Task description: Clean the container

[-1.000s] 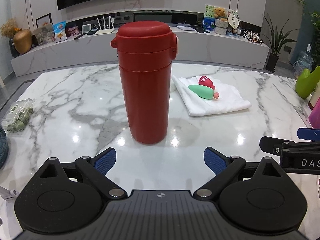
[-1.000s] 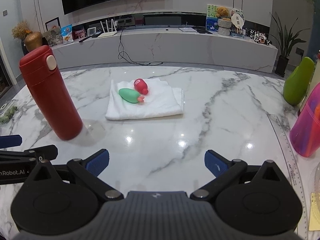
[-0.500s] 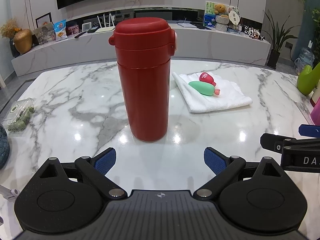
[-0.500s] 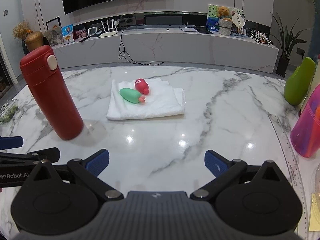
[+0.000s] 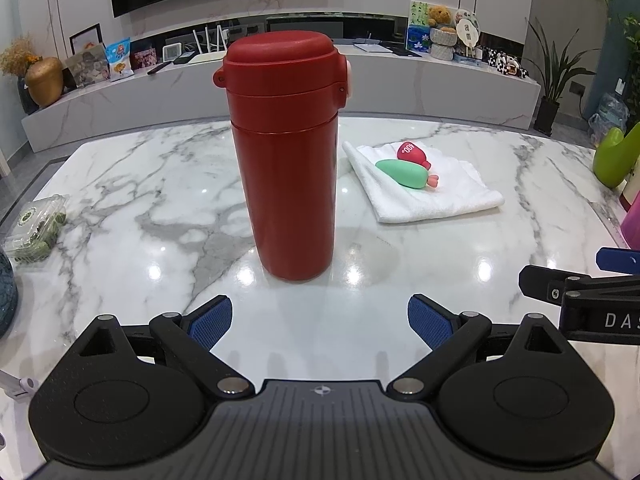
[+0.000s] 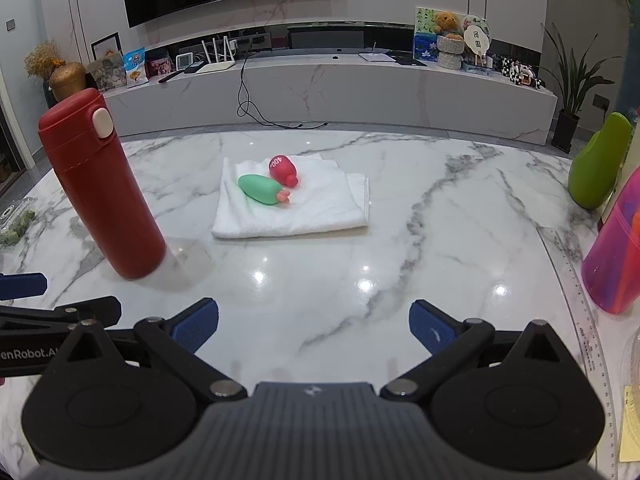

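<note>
A tall red flask (image 5: 288, 168) with its lid closed stands upright on the marble table, straight ahead of my open, empty left gripper (image 5: 320, 322). In the right wrist view the flask (image 6: 100, 188) stands at the left. A folded white towel (image 6: 296, 204) lies behind it to the right, with a small green bottle (image 6: 260, 189) and a small red bottle (image 6: 283, 170) on it. My right gripper (image 6: 314, 324) is open and empty, facing the towel from a distance. The towel (image 5: 432, 188) also shows in the left wrist view.
A pink-purple container (image 6: 612, 252) and a green object (image 6: 596, 168) stand at the right table edge. A clear box of greens (image 5: 36, 228) lies at the left edge. A ruler (image 6: 580, 304) lies along the right side.
My left gripper has edged a little closer to the flask. My right gripper has shifted slightly; the flask and towel have not moved.
</note>
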